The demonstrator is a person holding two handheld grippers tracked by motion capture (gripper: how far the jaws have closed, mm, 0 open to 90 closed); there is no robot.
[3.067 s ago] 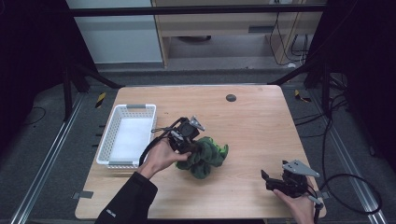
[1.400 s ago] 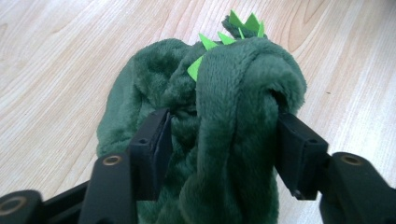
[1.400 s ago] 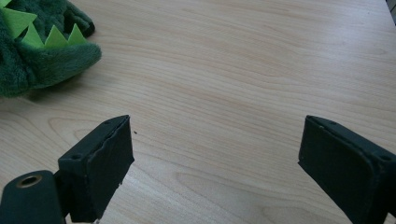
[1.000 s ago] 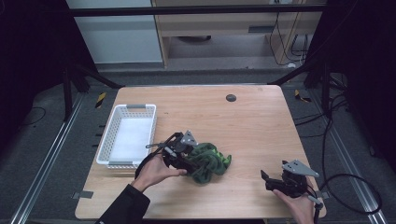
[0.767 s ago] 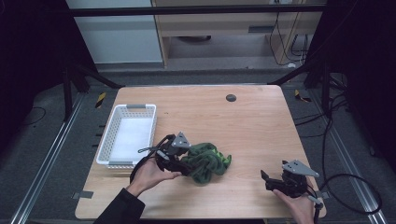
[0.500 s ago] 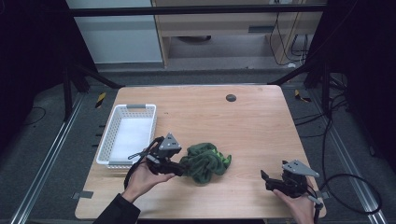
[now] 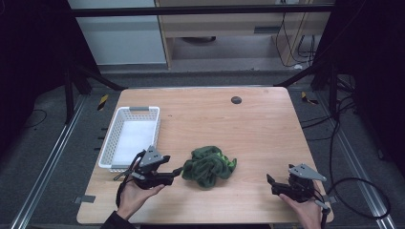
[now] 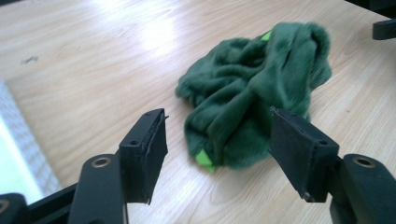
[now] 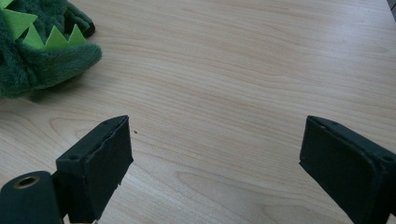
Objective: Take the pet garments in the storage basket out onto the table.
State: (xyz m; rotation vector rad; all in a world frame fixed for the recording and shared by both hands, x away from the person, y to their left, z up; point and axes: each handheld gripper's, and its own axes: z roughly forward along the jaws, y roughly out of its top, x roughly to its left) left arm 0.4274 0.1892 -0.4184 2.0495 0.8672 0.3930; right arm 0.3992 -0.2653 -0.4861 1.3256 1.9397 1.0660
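A crumpled green plush toy (image 7: 209, 167) with bright green spikes lies on the wooden table (image 7: 248, 129), near the front middle. My left gripper (image 7: 178, 171) is low over the table just left of it and points at it. It is open; its jaws have just been closing a little, and nothing is between them. In the left gripper view the green plush toy (image 8: 252, 102) lies just beyond the left gripper (image 8: 219, 133). My right gripper (image 7: 272, 184) rests open at the front right. In the right gripper view the right gripper (image 9: 215, 149) frames bare wood, with the green plush toy (image 9: 37, 51) off at the upper left.
A white mesh basket (image 7: 138, 109) stands at the table's left, just behind my left hand; the basket's wall (image 8: 11, 149) edges the left gripper view. A small dark round disc (image 7: 236, 100) sits near the far edge. Cables trail on the floor to the right.
My left gripper has let go of the green plush toy and drawn back to the left and lower. The toy now lies by itself on the table. The right gripper has stayed put.
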